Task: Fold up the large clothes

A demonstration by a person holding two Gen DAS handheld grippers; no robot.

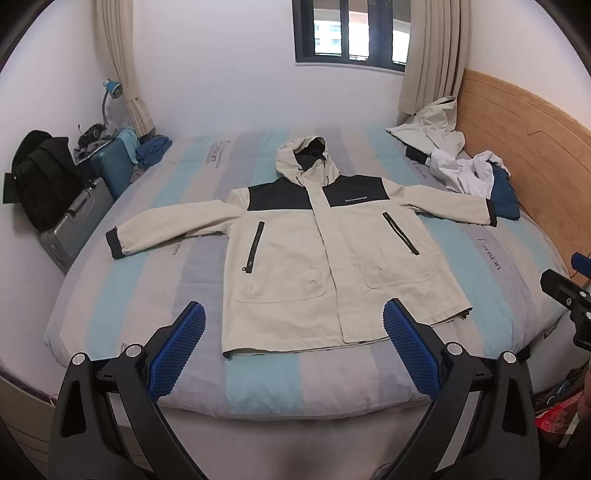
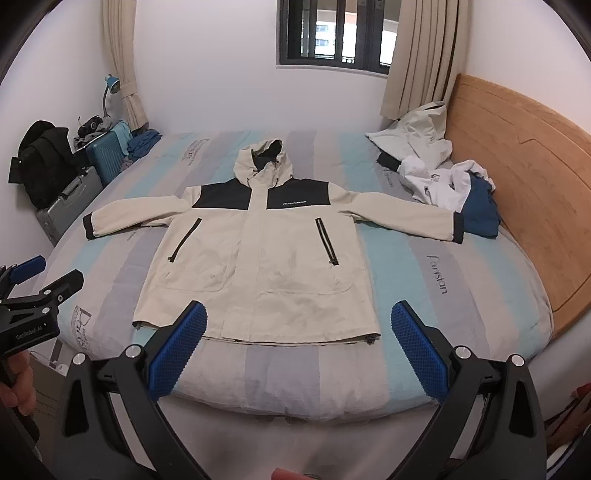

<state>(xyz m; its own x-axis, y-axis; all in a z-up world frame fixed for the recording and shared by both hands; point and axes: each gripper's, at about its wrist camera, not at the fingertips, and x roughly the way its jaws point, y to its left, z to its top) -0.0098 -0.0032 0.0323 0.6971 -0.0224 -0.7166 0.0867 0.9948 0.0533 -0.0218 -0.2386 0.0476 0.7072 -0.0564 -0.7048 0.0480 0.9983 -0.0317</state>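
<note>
A cream hooded jacket [image 1: 317, 258] with black shoulder panels and black cuffs lies flat, front up, on the striped bed [image 1: 140, 295], sleeves spread to both sides, hood toward the far wall. It also shows in the right wrist view [image 2: 258, 258]. My left gripper [image 1: 293, 314] is open and empty, held above the jacket's hem near the bed's front edge. My right gripper [image 2: 297, 314] is open and empty, also above the hem. Each gripper shows at the other view's edge: the right one [image 1: 569, 288], the left one [image 2: 40, 273].
A pile of white, cream and blue clothes [image 1: 461, 162] lies at the bed's far right by the wooden headboard [image 1: 535, 155]. Suitcases [image 1: 77, 225] and a black backpack [image 1: 40, 177] stand left of the bed. A window [image 1: 351, 33] is in the far wall.
</note>
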